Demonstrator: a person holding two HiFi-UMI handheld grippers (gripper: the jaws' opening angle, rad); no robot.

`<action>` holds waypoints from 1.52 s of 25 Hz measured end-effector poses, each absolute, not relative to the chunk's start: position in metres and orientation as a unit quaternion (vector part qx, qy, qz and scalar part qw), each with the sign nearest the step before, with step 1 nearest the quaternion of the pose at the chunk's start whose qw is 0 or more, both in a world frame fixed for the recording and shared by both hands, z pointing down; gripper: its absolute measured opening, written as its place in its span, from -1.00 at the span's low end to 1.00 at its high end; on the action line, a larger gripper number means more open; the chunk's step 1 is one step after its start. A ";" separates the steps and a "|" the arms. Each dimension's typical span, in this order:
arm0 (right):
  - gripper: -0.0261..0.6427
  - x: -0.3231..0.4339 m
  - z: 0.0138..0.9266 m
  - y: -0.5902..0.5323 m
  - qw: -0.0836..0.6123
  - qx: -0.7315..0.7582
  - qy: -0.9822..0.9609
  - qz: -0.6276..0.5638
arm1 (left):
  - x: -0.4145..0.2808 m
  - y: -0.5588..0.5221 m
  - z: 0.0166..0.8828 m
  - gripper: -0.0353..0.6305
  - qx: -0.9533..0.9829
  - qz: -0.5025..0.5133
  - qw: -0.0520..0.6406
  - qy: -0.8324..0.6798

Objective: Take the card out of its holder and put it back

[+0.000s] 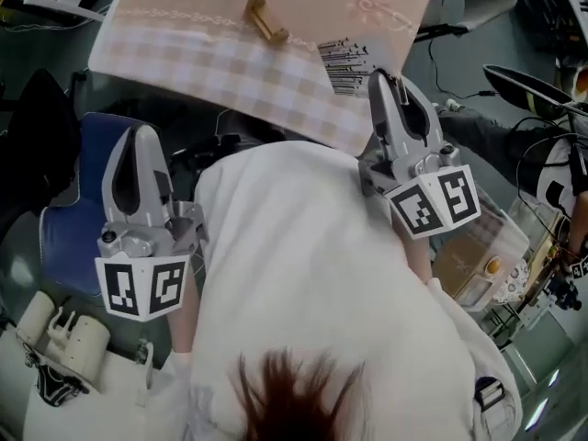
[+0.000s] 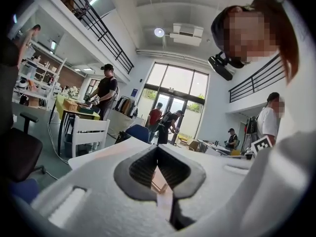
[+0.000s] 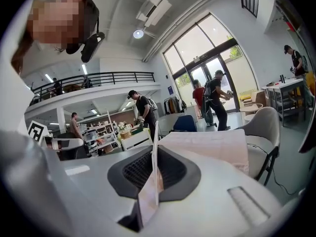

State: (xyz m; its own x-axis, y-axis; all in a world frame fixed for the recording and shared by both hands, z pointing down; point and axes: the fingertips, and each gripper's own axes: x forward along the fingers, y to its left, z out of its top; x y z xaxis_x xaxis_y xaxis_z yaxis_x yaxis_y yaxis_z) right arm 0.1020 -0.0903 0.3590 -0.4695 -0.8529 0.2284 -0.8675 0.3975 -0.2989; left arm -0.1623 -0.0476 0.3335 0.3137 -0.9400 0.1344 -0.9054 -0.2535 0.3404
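Right gripper view: right gripper (image 3: pixel 154 174) jaws clamped on thin white card (image 3: pixel 153 142); card edge-on, upright, plane in line with jaws. Left gripper view: left gripper (image 2: pixel 158 154) jaws pinched on thin pale-pink flat piece (image 2: pixel 166 201), probably holder, can't confirm. Head view: grippers well apart, either side of white-shirted torso (image 1: pixel 303 274), both pointing away toward pink checked cloth (image 1: pixel 230 62). Reinsertion needs card edge lined up with holder mouth; torso sits between. Brass clip (image 1: pixel 266 21) and barcode label (image 1: pixel 344 62) on cloth, label near right tips.
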 end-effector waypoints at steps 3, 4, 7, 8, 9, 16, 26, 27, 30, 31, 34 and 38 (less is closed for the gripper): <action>-0.88 0.103 0.363 -0.082 0.019 0.516 -0.833 0.199 | -0.156 -0.040 0.335 -0.89 0.793 -0.048 0.185 -0.578; -0.88 0.104 0.364 -0.080 0.019 0.517 -0.832 0.200 | -0.154 -0.039 0.335 -0.89 0.795 -0.047 0.185 -0.576; -0.88 0.107 0.364 -0.078 0.018 0.518 -0.832 0.198 | -0.151 -0.038 0.333 -0.89 0.796 -0.050 0.182 -0.575; -0.87 0.108 0.363 -0.077 0.018 0.519 -0.832 0.197 | -0.150 -0.037 0.332 -0.89 0.796 -0.051 0.181 -0.575; -0.88 0.109 0.363 -0.077 0.017 0.519 -0.832 0.197 | -0.150 -0.037 0.331 -0.89 0.796 -0.051 0.180 -0.576; -0.88 0.114 0.362 -0.077 0.015 0.526 -0.828 0.194 | -0.145 -0.040 0.332 -0.89 0.800 -0.050 0.181 -0.569; -0.87 0.112 0.364 -0.083 0.015 0.528 -0.826 0.196 | -0.141 -0.048 0.334 -0.89 0.807 -0.047 0.184 -0.560; -0.88 0.111 0.364 -0.084 0.015 0.528 -0.826 0.197 | -0.142 -0.049 0.335 -0.89 0.807 -0.046 0.184 -0.560; -0.87 0.107 0.366 -0.084 0.017 0.527 -0.826 0.200 | -0.144 -0.049 0.340 -0.89 0.807 -0.042 0.190 -0.558; -0.88 0.106 0.367 -0.084 0.018 0.527 -0.826 0.200 | -0.144 -0.050 0.342 -0.89 0.806 -0.042 0.193 -0.558; -0.87 0.101 0.368 -0.094 0.018 0.527 -0.827 0.195 | -0.147 -0.058 0.348 -0.89 0.804 -0.046 0.198 -0.558; -0.88 0.094 0.367 -0.114 0.022 0.532 -0.823 0.196 | -0.160 -0.074 0.349 -0.89 0.800 -0.044 0.207 -0.562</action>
State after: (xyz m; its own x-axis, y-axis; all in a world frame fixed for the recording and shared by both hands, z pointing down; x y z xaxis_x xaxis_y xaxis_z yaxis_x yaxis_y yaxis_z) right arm 0.0943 -0.1139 0.3674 -0.4324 -0.8678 0.2447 -0.8848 0.3562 -0.3004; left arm -0.1597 -0.0738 0.3488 0.3651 -0.9169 0.1612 -0.8801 -0.2835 0.3808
